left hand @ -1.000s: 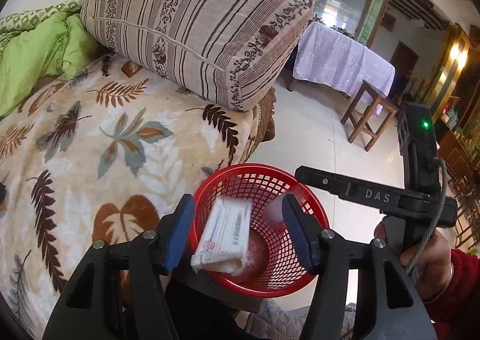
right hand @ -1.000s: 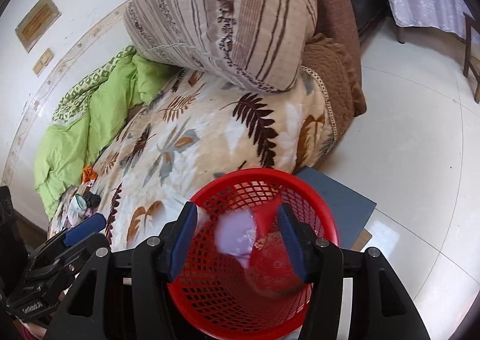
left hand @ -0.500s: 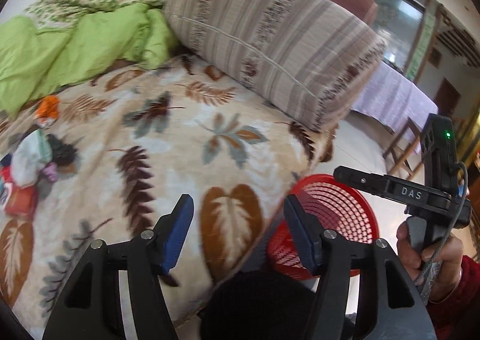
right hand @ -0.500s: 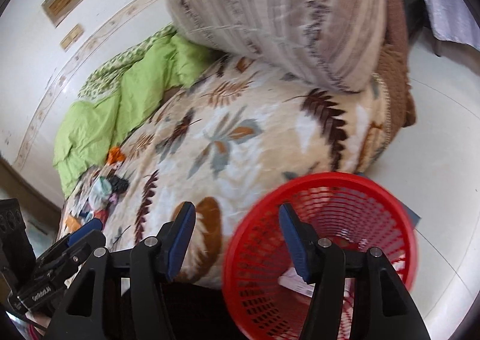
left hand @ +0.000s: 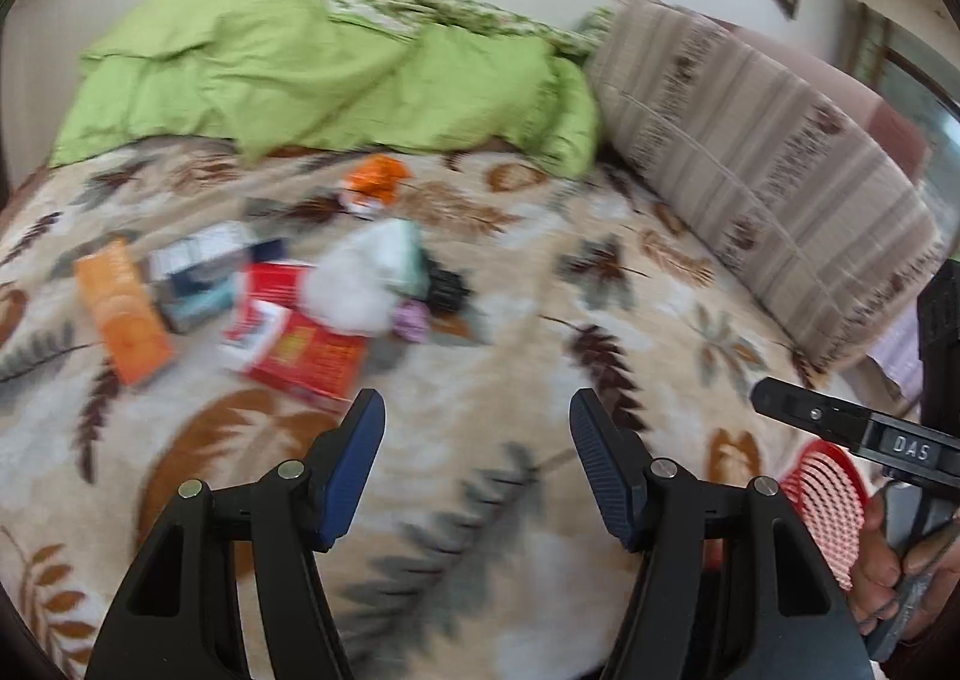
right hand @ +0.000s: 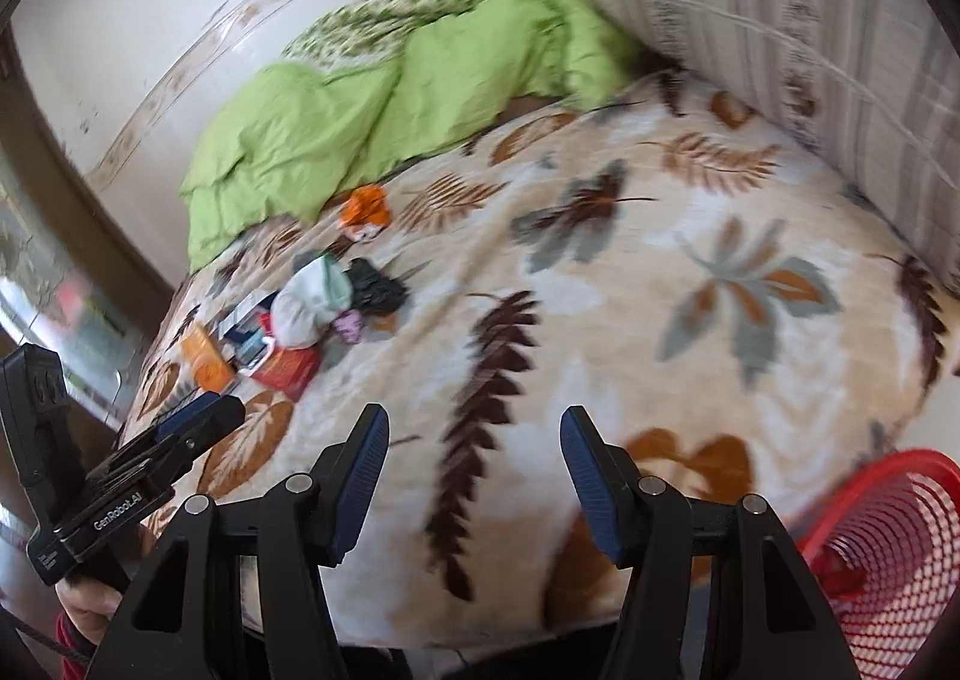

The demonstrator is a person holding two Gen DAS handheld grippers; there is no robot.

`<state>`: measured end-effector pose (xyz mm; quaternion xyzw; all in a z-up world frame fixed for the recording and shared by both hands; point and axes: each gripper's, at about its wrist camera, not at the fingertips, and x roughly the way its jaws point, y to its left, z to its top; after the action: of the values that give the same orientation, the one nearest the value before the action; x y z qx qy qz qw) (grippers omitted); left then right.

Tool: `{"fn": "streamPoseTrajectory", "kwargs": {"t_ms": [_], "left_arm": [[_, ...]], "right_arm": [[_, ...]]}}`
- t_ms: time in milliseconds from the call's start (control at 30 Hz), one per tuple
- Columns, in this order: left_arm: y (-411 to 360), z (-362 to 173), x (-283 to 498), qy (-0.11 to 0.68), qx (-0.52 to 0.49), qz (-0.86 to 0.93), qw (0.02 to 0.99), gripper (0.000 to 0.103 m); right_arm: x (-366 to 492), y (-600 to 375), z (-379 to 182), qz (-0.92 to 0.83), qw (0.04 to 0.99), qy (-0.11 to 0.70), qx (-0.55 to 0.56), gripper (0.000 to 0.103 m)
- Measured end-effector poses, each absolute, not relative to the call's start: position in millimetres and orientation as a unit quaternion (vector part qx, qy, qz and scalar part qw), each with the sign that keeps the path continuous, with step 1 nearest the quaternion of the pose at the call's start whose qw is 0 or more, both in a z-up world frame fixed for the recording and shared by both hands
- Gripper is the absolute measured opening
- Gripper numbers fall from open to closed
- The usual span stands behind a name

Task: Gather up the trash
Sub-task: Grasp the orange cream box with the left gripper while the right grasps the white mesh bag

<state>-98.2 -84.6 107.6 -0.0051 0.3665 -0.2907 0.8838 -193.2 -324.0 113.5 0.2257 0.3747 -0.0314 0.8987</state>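
A pile of trash lies on the leaf-patterned blanket (left hand: 510,320): an orange box (left hand: 123,320), a red packet (left hand: 306,350), a white wad (left hand: 366,284), a black item (left hand: 447,287), a purple scrap (left hand: 411,320) and an orange wrapper (left hand: 375,179). The pile also shows in the right wrist view (right hand: 300,320). My left gripper (left hand: 477,464) is open and empty, above the blanket short of the pile. My right gripper (right hand: 471,476) is open and empty. The red mesh basket (right hand: 888,548) sits at the bed's edge, low right (left hand: 825,506).
A green quilt (left hand: 312,74) lies along the wall behind the trash. A large striped pillow (left hand: 762,182) lies at the right. The other hand-held gripper shows at the right edge in the left view (left hand: 864,431) and at the lower left in the right view (right hand: 138,476).
Both grippers have swung left from over the red basket to face the bed. The items held over the basket a second ago are gone from the jaws. The trash pile has come into view.
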Motion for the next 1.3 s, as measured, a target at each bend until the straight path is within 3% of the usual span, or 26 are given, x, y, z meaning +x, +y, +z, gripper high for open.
{"fn": "streamPoseTrajectory", "kwargs": {"t_ms": [300,533,667,733,767,867,1133,1167,1200,1300], "left_arm": [[21.8,89.3,-20.8,0.375,-0.061,-0.069,0.923,0.064],[66.7,71.5,12.2,0.411,-0.150,-0.042,0.898,0.068],[67.2,67.5,18.6,0.414,-0.153,-0.045,0.896,0.070],[64.0,66.9,22.2,0.408,-0.142,-0.047,0.901,0.074],[61.5,66.0,25.5,0.408,-0.135,-0.047,0.902,0.076],[54.7,61.4,35.6,0.414,-0.130,-0.048,0.900,0.077],[36.2,43.3,65.1,0.434,-0.089,-0.013,0.896,0.076],[36.1,41.6,66.8,0.434,-0.082,-0.005,0.897,0.063],[36.5,40.1,67.5,0.435,-0.079,-0.002,0.897,0.058],[39.2,42.1,65.5,0.431,-0.080,-0.002,0.899,0.058]], "right_arm": [[-89.1,-244.6,106.6,0.025,0.898,0.384,0.214,0.076],[-7.9,-197.9,86.3,0.031,0.894,0.397,0.207,0.077],[19.1,-187.0,68.5,0.027,0.893,0.403,0.197,0.077],[22.7,-187.7,63.7,0.026,0.896,0.402,0.190,0.058],[25.1,-188.3,61.4,0.032,0.891,0.410,0.192,0.036],[22.4,-193.9,64.0,0.044,0.890,0.405,0.206,0.024],[-8.5,-203.1,90.9,0.059,0.916,0.353,0.184,0.020],[-11.0,-204.9,92.2,0.062,0.916,0.351,0.184,0.020],[-13.4,-205.9,93.1,0.064,0.917,0.349,0.183,0.020],[-17.4,-207.5,94.1,0.071,0.917,0.347,0.181,0.020]]}}
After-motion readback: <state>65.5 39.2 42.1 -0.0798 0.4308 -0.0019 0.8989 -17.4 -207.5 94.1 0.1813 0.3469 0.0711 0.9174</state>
